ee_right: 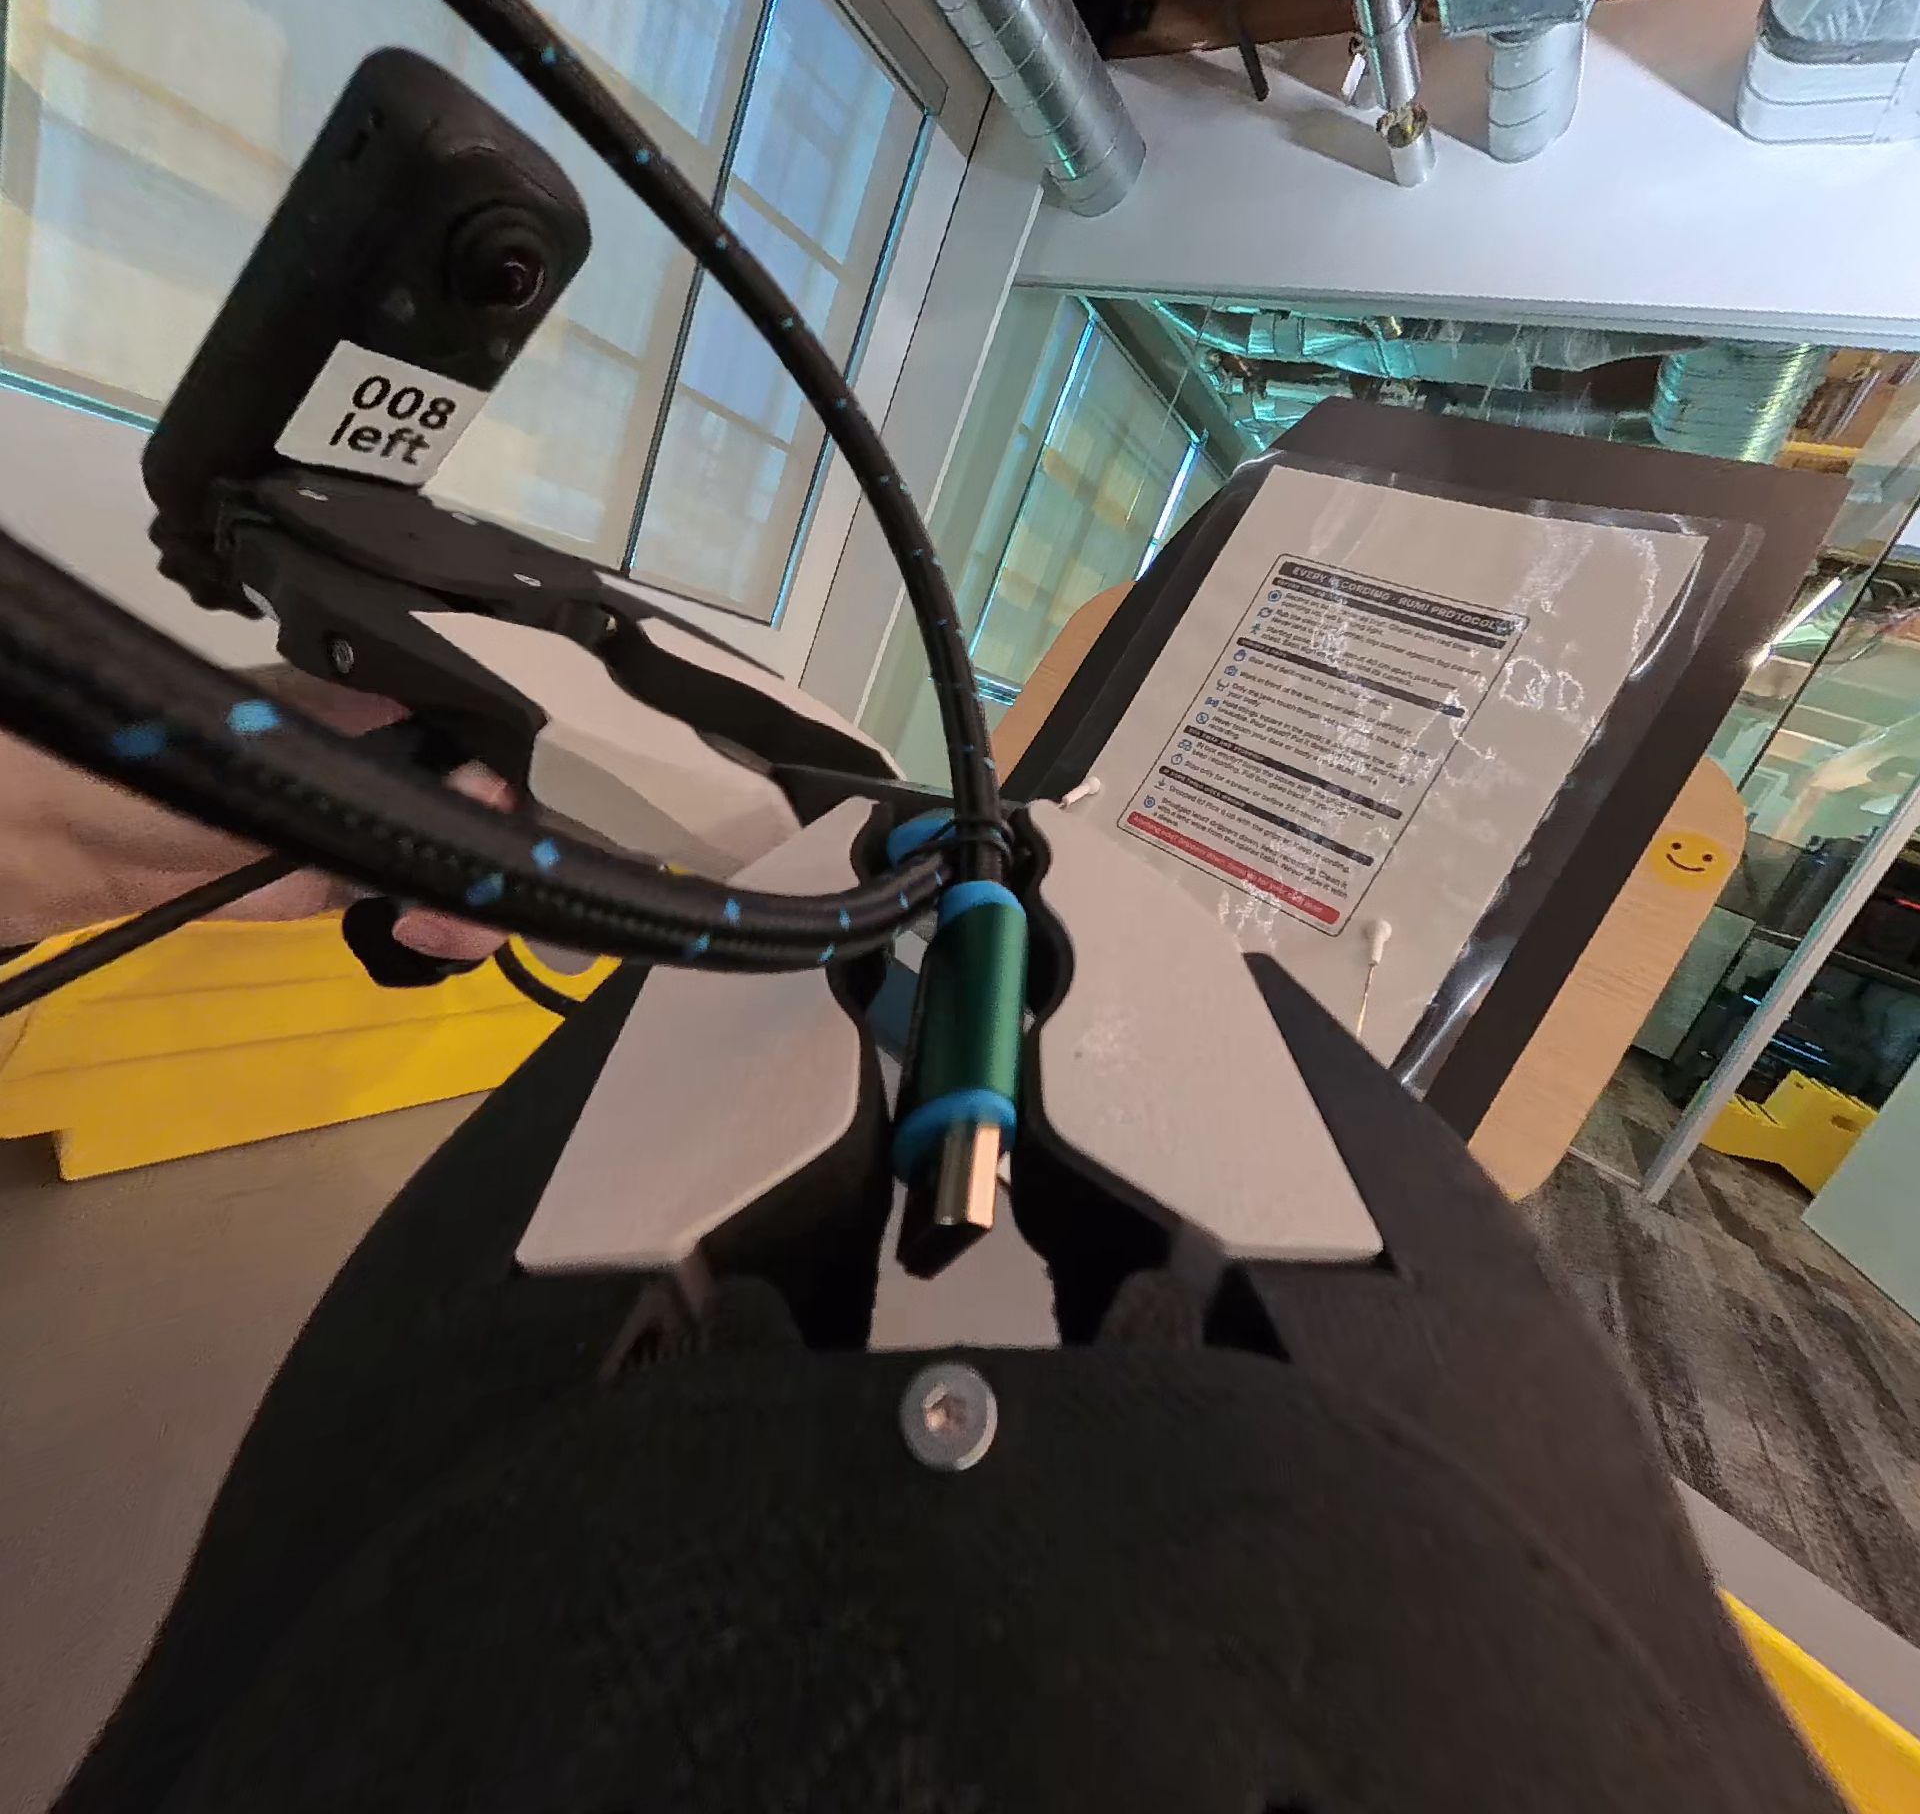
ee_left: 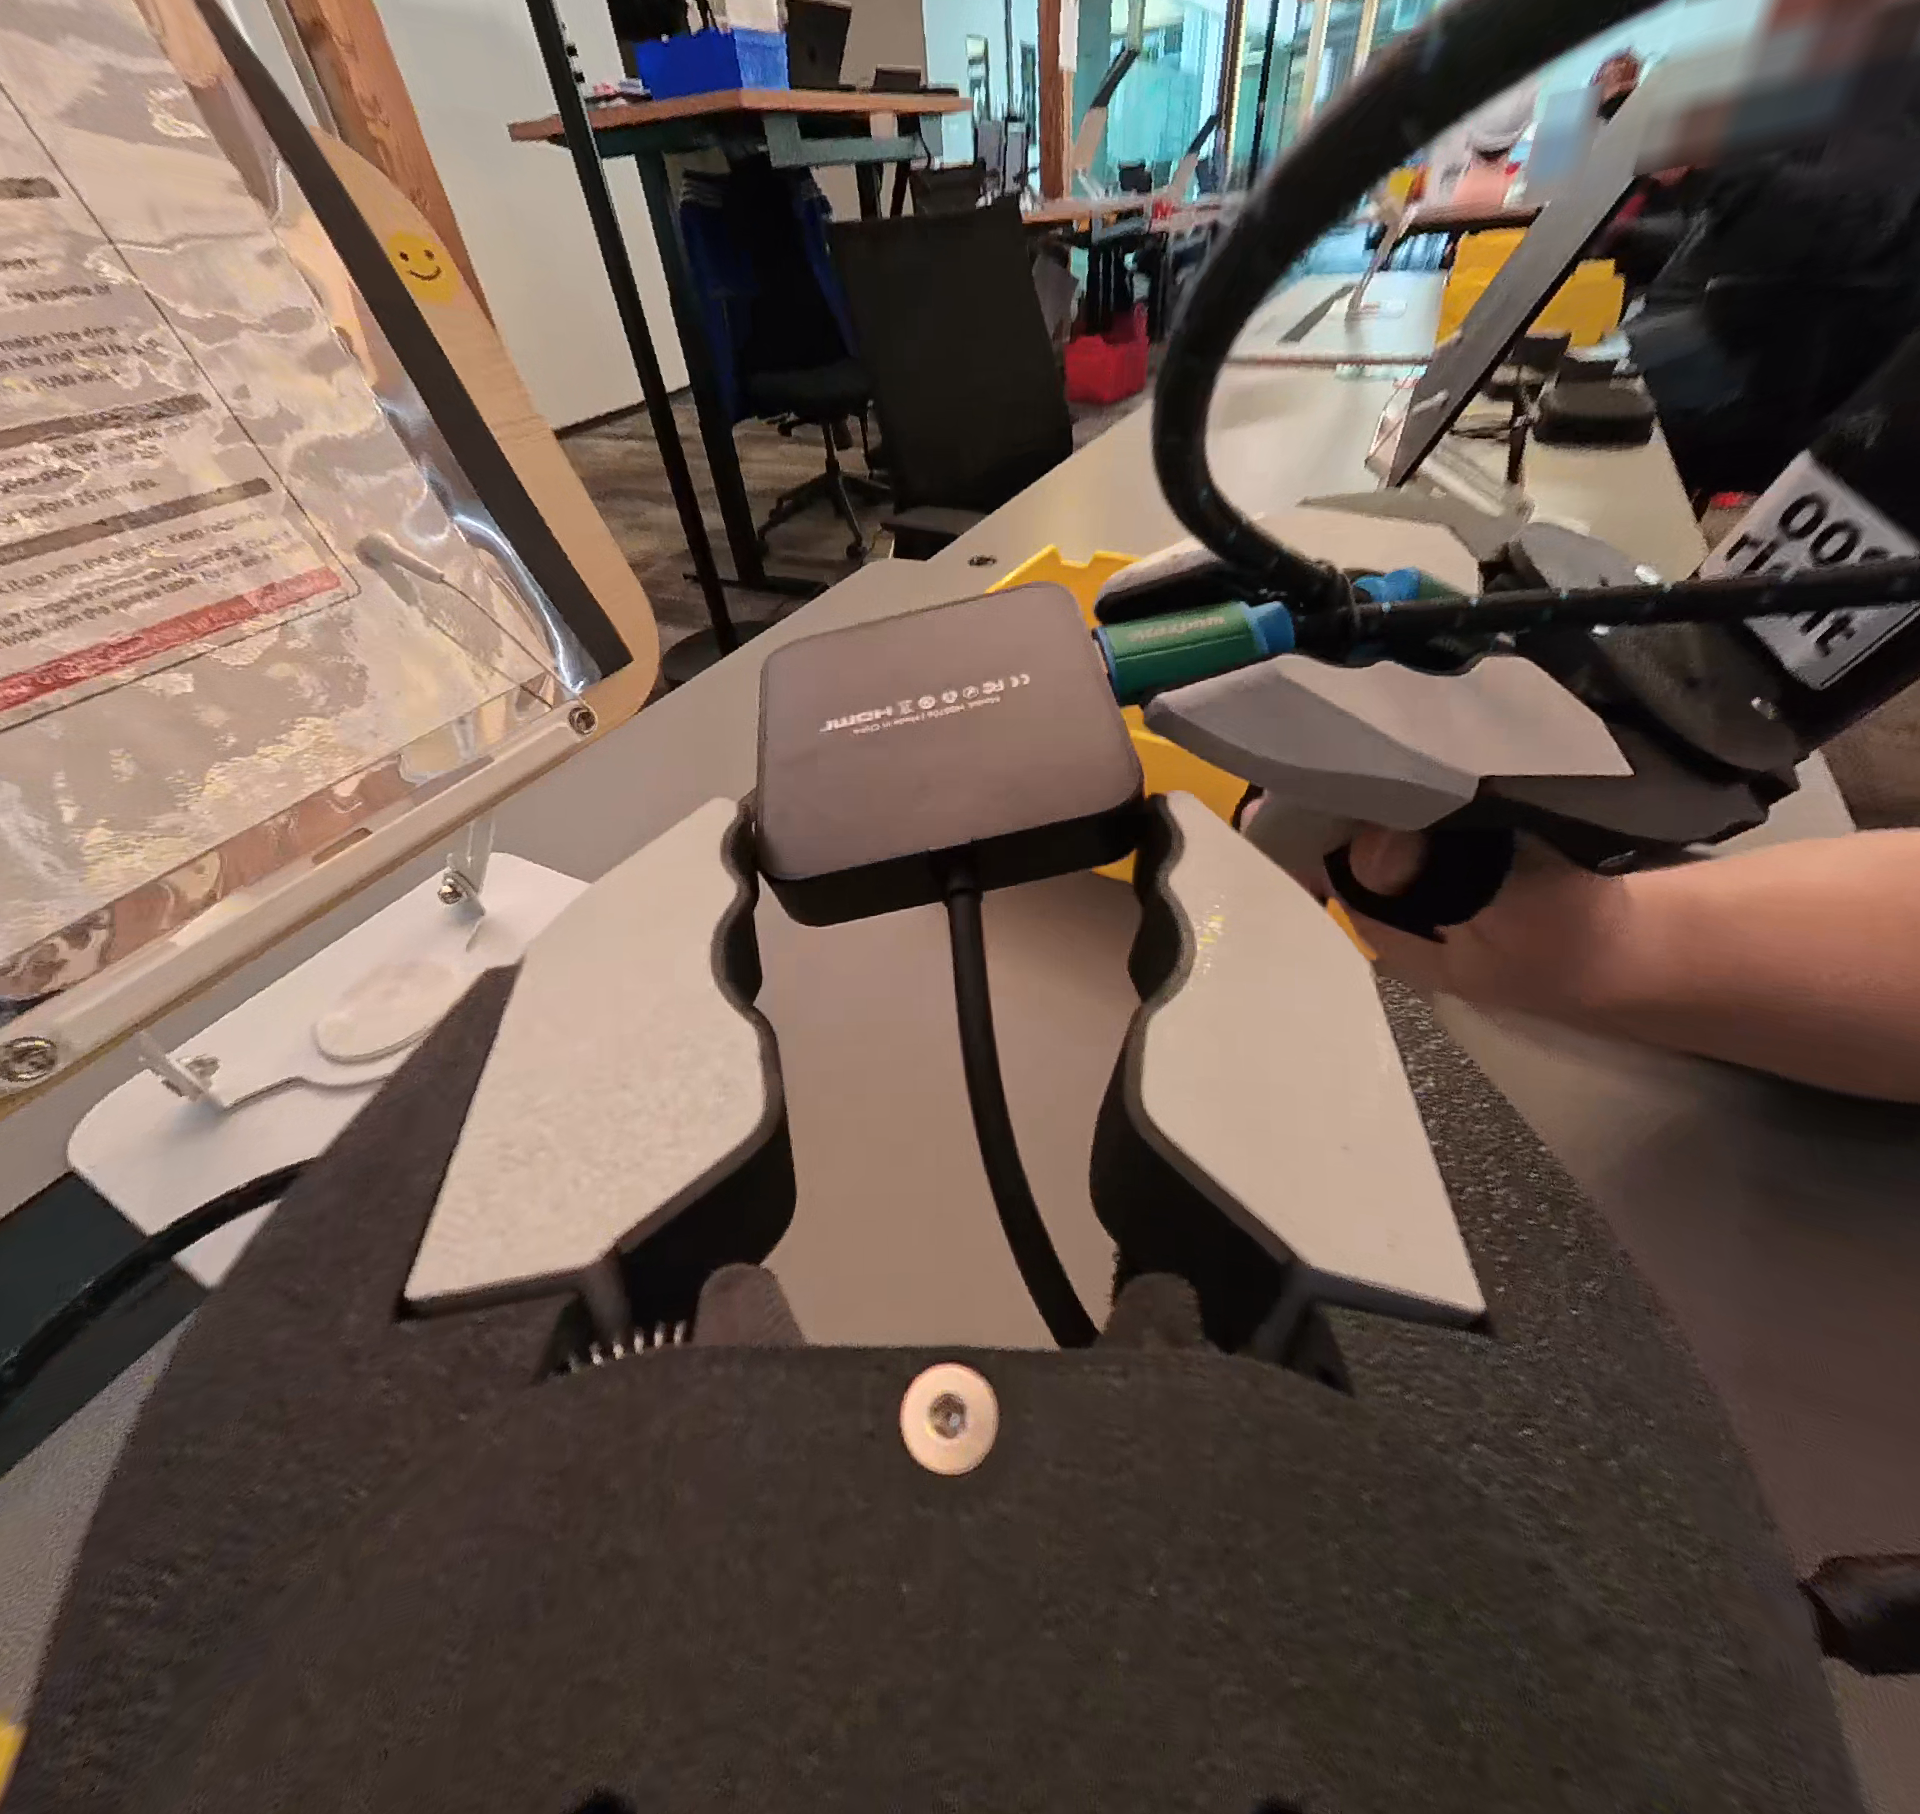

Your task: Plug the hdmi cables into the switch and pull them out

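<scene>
Your left tool (ee_left: 940, 855) is pinching the near end of the dark grey switch (ee_left: 935, 730), held flat above the grey counter (ee_left: 1299, 434). The switch's own black lead (ee_left: 997, 1089) runs back between the fingers. Your right tool (ee_right: 951, 855) is clamped on a green HDMI plug (ee_right: 971, 1006) with blue rings; in the right wrist view its metal tip points back toward the camera. In the left wrist view, 1 green plug (ee_left: 1184, 637) meets the switch's right edge; whether it is seated cannot be told. Braided black cable (ee_right: 727, 299) loops overhead.
</scene>
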